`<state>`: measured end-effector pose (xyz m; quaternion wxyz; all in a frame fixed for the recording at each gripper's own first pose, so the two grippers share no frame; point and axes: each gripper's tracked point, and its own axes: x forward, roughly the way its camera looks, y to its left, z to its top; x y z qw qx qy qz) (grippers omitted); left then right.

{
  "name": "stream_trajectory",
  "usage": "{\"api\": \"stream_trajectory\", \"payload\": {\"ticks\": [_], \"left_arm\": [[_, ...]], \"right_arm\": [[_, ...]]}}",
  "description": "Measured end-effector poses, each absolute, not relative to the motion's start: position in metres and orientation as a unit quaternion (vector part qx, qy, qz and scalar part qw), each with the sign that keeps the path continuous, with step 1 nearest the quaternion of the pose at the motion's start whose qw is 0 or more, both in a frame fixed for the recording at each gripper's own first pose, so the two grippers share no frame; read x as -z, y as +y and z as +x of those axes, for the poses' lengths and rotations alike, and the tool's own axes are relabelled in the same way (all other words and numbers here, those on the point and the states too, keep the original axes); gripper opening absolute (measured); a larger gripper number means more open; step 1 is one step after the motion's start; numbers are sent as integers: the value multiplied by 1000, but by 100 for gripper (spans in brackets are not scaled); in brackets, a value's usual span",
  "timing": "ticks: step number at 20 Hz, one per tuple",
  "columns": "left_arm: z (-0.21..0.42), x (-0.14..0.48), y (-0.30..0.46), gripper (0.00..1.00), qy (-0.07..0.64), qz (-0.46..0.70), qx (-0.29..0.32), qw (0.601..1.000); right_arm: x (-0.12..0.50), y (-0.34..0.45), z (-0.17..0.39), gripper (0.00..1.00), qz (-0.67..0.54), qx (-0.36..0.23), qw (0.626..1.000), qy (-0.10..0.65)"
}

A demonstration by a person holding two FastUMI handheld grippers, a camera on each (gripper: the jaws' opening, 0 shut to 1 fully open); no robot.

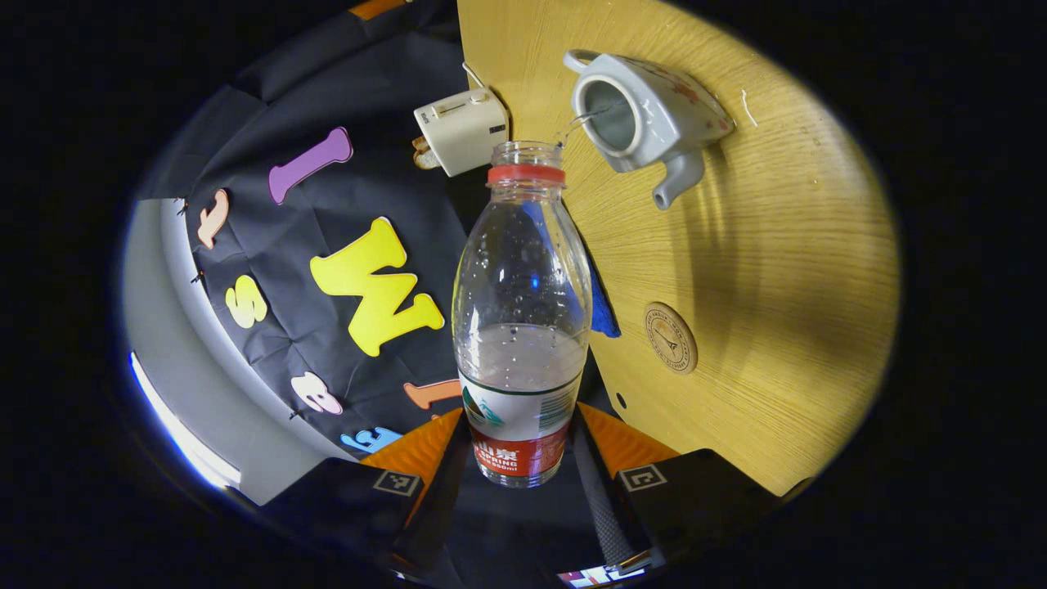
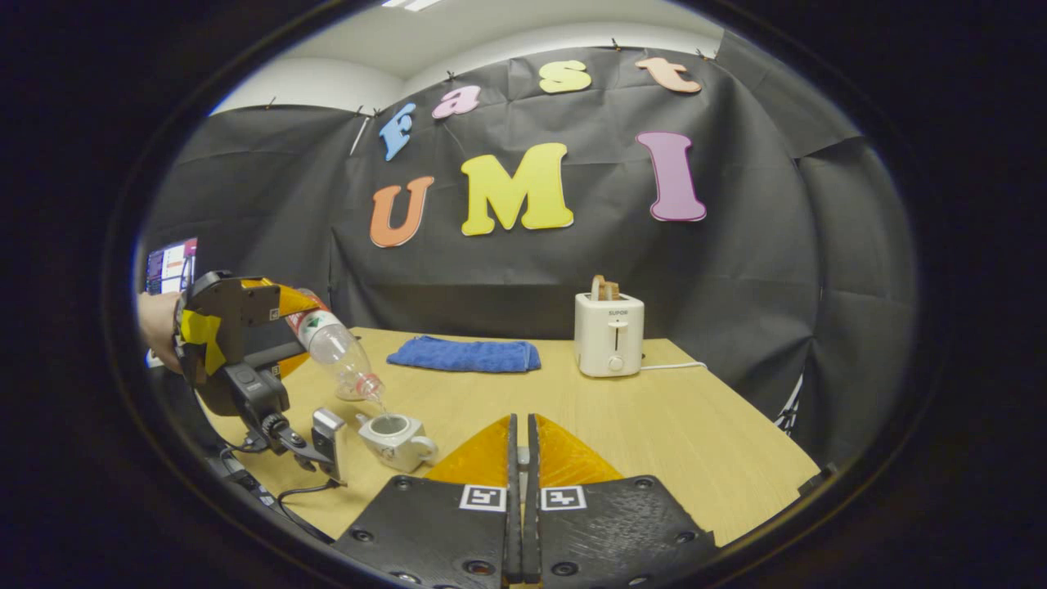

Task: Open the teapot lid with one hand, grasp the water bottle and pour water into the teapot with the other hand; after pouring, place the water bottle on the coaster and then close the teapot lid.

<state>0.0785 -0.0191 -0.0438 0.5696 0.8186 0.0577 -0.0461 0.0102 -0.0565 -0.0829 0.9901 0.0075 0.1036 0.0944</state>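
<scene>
Left gripper point(image 1: 521, 446) holds the bottle point(image 1: 522, 327), one finger pressing on each side of its lower part near the label. I have it tilted, and a thin stream goes from its mouth into the open teapot point(image 1: 646, 114). In the right gripper view I see the bottle point(image 2: 335, 348) slanting down just above the teapot point(image 2: 397, 438), which stands on the table point(image 2: 654, 425) with no lid on it. The right gripper point(image 2: 521, 458) hangs apart from them, its fingers nearly touching; I cannot tell if the lid is between them.

To pour well, I think I must keep the mouth over the middle of the opening and tilt slowly, because the stream is thin and can run down the neck. The bottle is less than half full, so more tilt will be needed. The coaster point(image 1: 671, 337) lies near, beside the spout side, for putting the bottle down afterwards.
</scene>
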Motion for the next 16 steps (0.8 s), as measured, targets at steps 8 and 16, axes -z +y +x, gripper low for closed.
{"api": "stream_trajectory", "payload": {"ticks": [8, 16], "left_arm": [[76, 39, -19, 73, 58, 832, 44, 550], [73, 36, -22, 73, 59, 845, 41, 530]], "right_arm": [[84, -59, 8, 1, 11, -94, 990, 103], [85, -62, 5, 1, 18, -95, 990, 102]]}}
